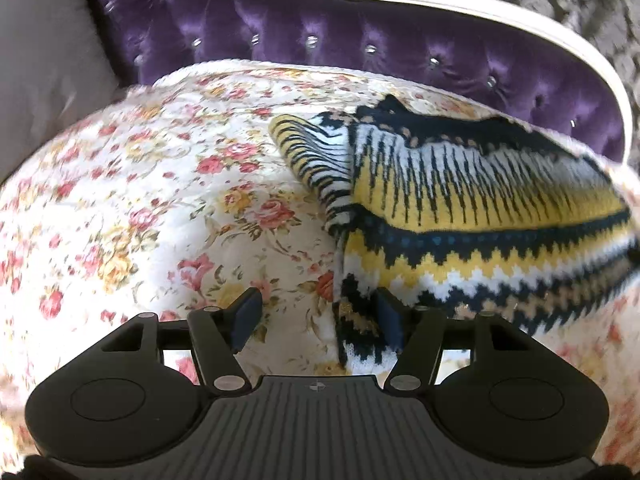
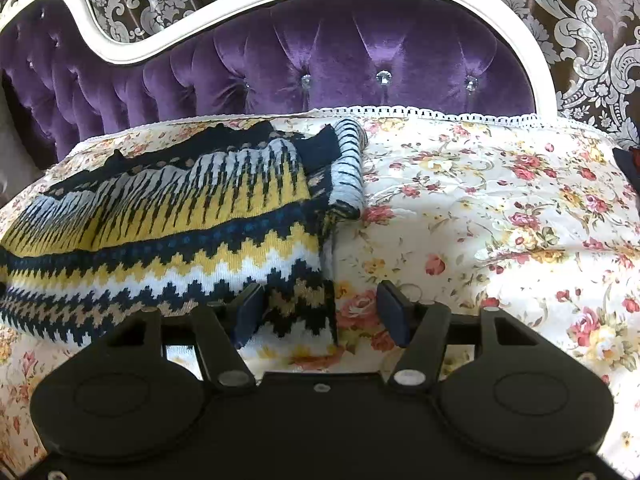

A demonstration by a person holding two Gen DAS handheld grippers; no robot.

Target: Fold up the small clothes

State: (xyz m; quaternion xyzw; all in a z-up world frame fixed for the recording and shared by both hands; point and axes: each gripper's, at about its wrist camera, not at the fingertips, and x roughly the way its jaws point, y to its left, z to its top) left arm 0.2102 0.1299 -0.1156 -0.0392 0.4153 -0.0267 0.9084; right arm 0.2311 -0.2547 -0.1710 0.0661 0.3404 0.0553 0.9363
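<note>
A knitted sweater (image 1: pixel 480 208) in navy, yellow, white and tan zigzag bands lies flat on a floral bedspread (image 1: pixel 160 200). A striped sleeve (image 1: pixel 316 160) pokes out from under its left side. My left gripper (image 1: pixel 318 312) stands open over the sweater's near left corner, and the hem lies between the jaws against the right finger. In the right wrist view the sweater (image 2: pixel 180 232) fills the left half, with its other sleeve (image 2: pixel 348 168) folded along its right edge. My right gripper (image 2: pixel 320 308) is closing around the near right corner, with its pads apart and not pressing the knit.
A purple tufted headboard (image 2: pixel 340 52) with a white frame rises behind the bedspread (image 2: pixel 480 220). A grey cushion (image 1: pixel 40 60) sits at the far left. A small dark item (image 2: pixel 628 160) lies at the right edge. Bare floral cover stretches out on both sides of the sweater.
</note>
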